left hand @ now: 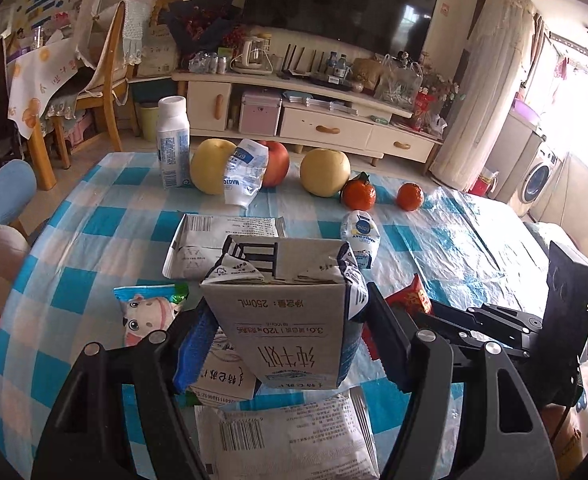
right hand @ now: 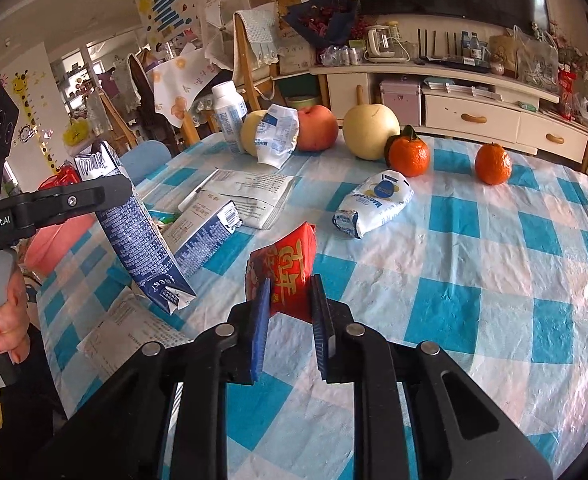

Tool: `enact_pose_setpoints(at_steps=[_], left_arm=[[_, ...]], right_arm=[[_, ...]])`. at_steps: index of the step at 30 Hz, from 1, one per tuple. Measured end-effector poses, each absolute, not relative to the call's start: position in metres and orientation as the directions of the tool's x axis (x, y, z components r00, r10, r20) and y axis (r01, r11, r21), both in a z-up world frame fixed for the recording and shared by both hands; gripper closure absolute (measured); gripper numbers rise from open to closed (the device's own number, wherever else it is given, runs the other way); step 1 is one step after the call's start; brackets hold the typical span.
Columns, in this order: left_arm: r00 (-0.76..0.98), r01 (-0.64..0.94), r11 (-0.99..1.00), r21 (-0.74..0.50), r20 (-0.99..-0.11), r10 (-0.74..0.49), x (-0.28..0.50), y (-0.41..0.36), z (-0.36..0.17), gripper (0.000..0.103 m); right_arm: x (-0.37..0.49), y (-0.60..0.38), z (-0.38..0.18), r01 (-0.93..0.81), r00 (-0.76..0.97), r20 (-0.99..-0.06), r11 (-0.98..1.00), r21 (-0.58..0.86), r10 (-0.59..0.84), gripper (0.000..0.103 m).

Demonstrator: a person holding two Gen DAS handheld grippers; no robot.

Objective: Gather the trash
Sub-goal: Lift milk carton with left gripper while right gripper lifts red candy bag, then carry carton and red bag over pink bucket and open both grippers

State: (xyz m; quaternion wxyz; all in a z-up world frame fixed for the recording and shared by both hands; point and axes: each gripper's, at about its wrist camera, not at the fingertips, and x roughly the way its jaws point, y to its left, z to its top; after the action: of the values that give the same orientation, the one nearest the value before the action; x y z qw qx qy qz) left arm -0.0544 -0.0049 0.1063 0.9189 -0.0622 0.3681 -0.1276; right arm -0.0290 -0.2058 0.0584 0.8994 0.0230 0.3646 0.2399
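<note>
My left gripper (left hand: 290, 332) is shut on a grey and blue 250 mL milk carton (left hand: 282, 312), held clear above the checked tablecloth. The right wrist view shows that same carton (right hand: 142, 240) tilted, hanging from the left gripper at the left edge. My right gripper (right hand: 291, 294) is shut on a crumpled red packet (right hand: 290, 272), its blue pads pressing both sides just above the cloth. More trash lies around: a second carton (right hand: 202, 236) on its side, white wrappers (right hand: 254, 196), and a squashed white pouch (right hand: 373, 204).
At the far side of the table (right hand: 493, 280) stand a white bottle (right hand: 228, 114), two yellow pears (right hand: 369, 128), an apple (right hand: 317, 128), two tangerines (right hand: 491, 164) and another crumpled pouch (right hand: 276, 134). A cow-print packet (left hand: 146, 316) lies near left. A person's hand (right hand: 2, 320) grips the left handle.
</note>
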Motion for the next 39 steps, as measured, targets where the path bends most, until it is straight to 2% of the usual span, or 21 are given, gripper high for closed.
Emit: enact_pose_setpoints(at_steps=[15,31,39], left_arm=[[0.75,0.123,0.944,-0.306,-0.595,-0.29,-0.074,0.064,0.11,0.033],[0.828,-0.016,0.942,-0.334,-0.533,-0.175,-0.085,0.172,0.123,0.033],[0.866,-0.082,0.926,-0.369,-0.487,-0.117,-0.1,0.228,0.135,0.033]], right_arm=[[-0.062,-0.174,0.094,-0.412,0.709,-0.585,0.905,0.108,0.393,0.082],[-0.075,-0.111,0.101,-0.415,0.706,-0.611,0.908,0.053,0.358,0.082],[-0.083,-0.056,0.111,-0.471,0.686,-0.611,0.881,0.04,0.395,0.082]])
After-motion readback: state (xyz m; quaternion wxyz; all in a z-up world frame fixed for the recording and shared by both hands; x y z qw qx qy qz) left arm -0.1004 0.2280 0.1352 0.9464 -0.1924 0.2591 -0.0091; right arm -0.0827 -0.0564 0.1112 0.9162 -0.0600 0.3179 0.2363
